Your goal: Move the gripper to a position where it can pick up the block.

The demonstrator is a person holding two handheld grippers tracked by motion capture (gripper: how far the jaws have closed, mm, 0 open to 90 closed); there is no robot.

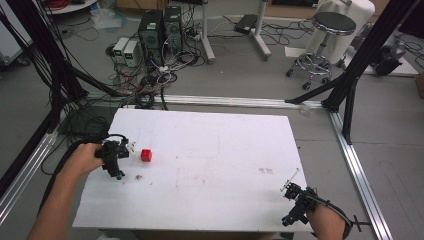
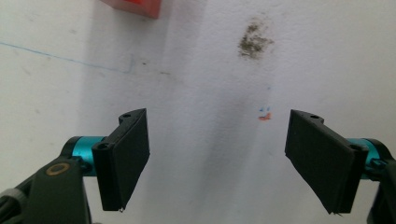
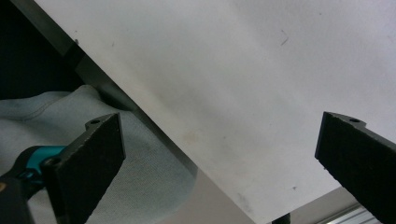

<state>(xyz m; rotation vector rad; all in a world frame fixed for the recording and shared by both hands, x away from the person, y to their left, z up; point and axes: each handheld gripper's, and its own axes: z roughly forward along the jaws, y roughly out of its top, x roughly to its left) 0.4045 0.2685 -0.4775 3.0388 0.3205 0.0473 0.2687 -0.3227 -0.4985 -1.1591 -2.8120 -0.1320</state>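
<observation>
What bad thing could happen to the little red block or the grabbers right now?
1. The left gripper is open right beside the red block. If it closes off-centre, it might push the block away across the table instead of catching it.
2. The right gripper sits open near the table's front corner, partly over the edge in its own view. It might bump that edge if it drops.

**Even light, soft focus**

Bright, diffuse overhead light washes the white bench (image 1: 210, 150) nearly flat, with faint shadows. The high view is coarse and slightly blurred. Close views are soft; the left claw (image 2: 217, 161) casts a pale grey shadow.
</observation>
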